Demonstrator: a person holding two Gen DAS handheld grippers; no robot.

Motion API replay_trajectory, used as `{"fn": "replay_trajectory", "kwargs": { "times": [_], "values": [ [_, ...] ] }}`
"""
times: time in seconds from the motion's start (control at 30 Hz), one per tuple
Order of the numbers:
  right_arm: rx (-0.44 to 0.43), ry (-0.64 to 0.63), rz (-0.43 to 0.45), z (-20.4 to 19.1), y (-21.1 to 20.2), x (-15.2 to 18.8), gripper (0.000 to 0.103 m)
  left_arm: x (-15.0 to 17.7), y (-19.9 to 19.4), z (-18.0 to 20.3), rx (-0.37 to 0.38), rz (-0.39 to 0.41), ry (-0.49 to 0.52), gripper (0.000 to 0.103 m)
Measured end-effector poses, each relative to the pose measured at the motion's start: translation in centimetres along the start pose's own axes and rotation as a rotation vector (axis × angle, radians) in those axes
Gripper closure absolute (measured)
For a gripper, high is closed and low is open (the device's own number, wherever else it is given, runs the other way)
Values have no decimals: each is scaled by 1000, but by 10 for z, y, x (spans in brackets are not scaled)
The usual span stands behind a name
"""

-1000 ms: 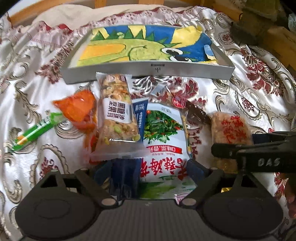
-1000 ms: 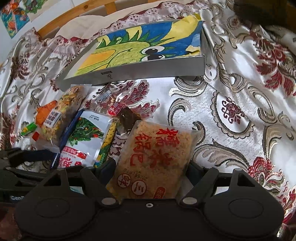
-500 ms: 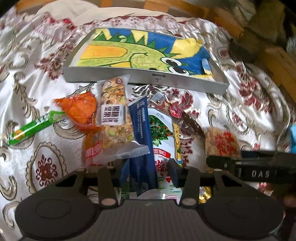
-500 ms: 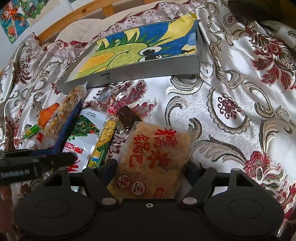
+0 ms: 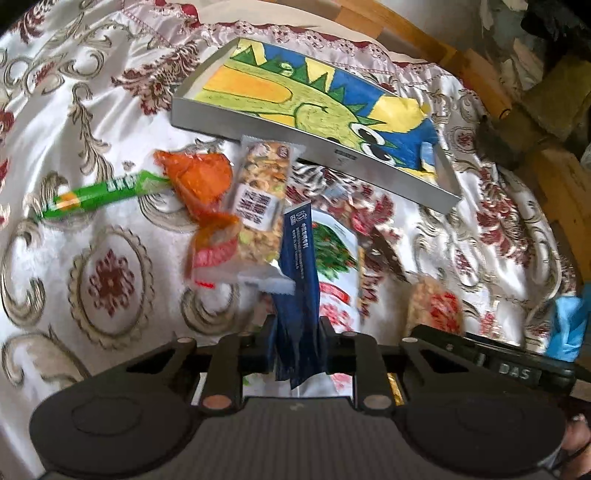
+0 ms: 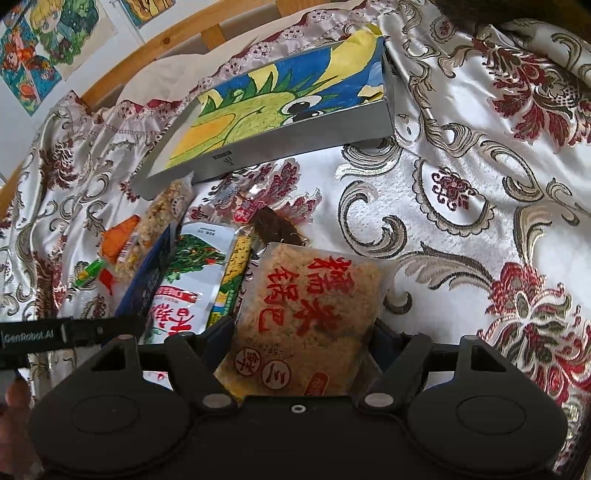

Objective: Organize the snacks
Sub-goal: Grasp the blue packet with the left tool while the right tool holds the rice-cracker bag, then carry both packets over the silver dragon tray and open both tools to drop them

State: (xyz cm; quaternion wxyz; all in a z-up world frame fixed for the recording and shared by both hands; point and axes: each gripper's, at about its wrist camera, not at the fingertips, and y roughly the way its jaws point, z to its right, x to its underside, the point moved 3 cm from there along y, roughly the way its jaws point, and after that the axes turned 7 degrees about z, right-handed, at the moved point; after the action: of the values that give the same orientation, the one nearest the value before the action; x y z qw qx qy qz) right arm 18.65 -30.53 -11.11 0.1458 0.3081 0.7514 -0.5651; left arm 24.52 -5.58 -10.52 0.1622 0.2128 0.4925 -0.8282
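My left gripper [image 5: 297,332] is closing, and its pads press on the lower end of a dark blue sachet [image 5: 299,266], which stands lifted above the snack pile. In the right wrist view my right gripper [image 6: 303,328] is shut on a clear rice-crisp packet [image 6: 310,295] with red characters, whose near end sits between the fingers. A grey tray [image 5: 258,127] lined with a green dragon drawing lies beyond the pile, nothing in it. The sachet [image 6: 147,280] and a left finger [image 6: 74,334] show at the left of the right wrist view.
On the patterned satin cloth [image 5: 110,110] lie a nut bar [image 5: 258,199], an orange packet [image 5: 201,181], a green stick [image 5: 99,194], a white-green vegetable packet [image 5: 332,254], a corn stick [image 6: 232,277] and a brown snack [image 6: 277,225]. A wooden frame [image 5: 406,26] borders the far side.
My left gripper went from wide open to shut on the dark blue sachet, lifted it slightly and rolled. The right gripper and its rice-crisp packet stayed nearly still.
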Motion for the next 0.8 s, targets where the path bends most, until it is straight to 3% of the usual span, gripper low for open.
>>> {"fn": "replay_trajectory", "kwargs": {
  "times": [0.27, 0.43, 0.63, 0.8],
  "values": [
    [-19, -45, 84, -12, -29, -1, 26, 15, -21, 34, 113, 39, 50, 80],
    [-6, -70, 173, -10, -40, -16, 26, 10, -26, 42, 160, 125, 52, 79],
    [-25, -67, 318, 1, -31, -46, 26, -20, -21, 51, 119, 240, 55, 79],
    [14, -77, 464, 12, -16, -78, 26, -64, -2, 64, 147, 337, 52, 79]
  ]
}}
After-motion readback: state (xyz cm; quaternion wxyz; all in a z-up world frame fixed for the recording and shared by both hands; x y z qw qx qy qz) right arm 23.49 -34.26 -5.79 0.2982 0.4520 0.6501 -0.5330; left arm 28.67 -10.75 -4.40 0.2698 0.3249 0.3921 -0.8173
